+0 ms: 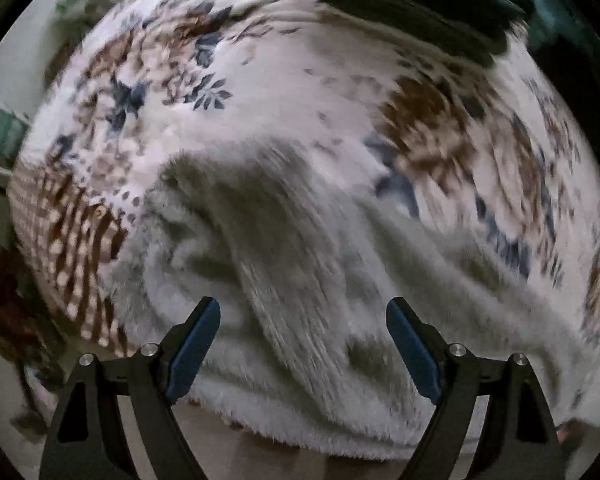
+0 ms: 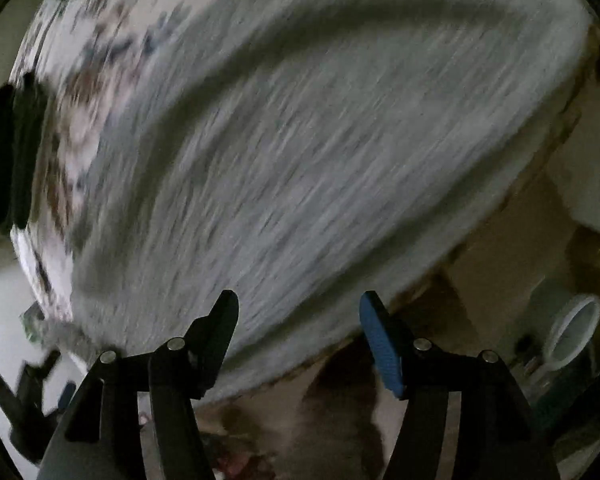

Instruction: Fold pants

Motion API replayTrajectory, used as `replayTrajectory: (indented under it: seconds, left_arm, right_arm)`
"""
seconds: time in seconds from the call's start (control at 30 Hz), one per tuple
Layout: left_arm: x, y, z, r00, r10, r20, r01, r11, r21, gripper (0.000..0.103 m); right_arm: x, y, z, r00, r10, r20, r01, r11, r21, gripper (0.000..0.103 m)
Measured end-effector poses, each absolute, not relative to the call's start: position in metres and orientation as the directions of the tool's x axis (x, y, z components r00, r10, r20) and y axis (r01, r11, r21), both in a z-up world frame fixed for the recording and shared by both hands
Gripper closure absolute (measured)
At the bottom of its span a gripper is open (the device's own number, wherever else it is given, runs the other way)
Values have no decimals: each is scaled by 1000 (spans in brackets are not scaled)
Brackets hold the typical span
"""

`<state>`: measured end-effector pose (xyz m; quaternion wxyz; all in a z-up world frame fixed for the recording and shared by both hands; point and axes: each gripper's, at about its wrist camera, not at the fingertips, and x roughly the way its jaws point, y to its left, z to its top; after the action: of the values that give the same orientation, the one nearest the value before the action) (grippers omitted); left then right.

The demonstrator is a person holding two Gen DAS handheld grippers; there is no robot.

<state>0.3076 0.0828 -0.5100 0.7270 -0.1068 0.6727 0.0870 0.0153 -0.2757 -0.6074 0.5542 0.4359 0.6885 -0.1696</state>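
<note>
The pants (image 1: 300, 260) are pale grey and fluffy, lying rumpled with deep folds on a floral bedspread (image 1: 260, 80) near its front edge. My left gripper (image 1: 303, 308) hangs above them pointing down, jaws wide apart, open with nothing between the blue pads (image 1: 196, 352). In the blurred right wrist view the same grey pants (image 2: 300, 140) fill most of the picture. My right gripper (image 2: 298, 304) is open over their near edge, and nothing is clamped. The other gripper (image 2: 32, 392) shows dimly at the lower left of that view.
Dark folded clothes (image 1: 412, 0) lie at the far side of the bed, seen also as dark clothes (image 2: 12, 152) in the right wrist view. Beige floor (image 1: 260, 456) runs below the bed's edge. A white round container (image 2: 572, 332) stands on the floor at the right.
</note>
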Motion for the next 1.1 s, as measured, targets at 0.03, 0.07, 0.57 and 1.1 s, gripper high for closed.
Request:
replayTrajectory:
  seconds: [0.03, 0.07, 0.57, 1.1]
  left_arm:
    - [316, 90, -516, 77, -28, -997, -274, 961, -48, 18]
    - [322, 93, -520, 73, -20, -997, -269, 962, -39, 18]
    - [264, 191, -486, 238, -50, -970, -413, 898, -148, 97]
    - [202, 242, -575, 37, -64, -997, -537, 840, -73, 91]
  right_arm:
    - [16, -262, -613, -2, 432, -902, 798, 544, 259, 37]
    - [16, -248, -620, 7, 455, -890, 815, 514, 269, 37]
    - [41, -170, -595, 80, 315, -946, 759, 596, 263, 93]
    - [48, -133, -639, -114, 349, -930, 660, 726, 191, 88]
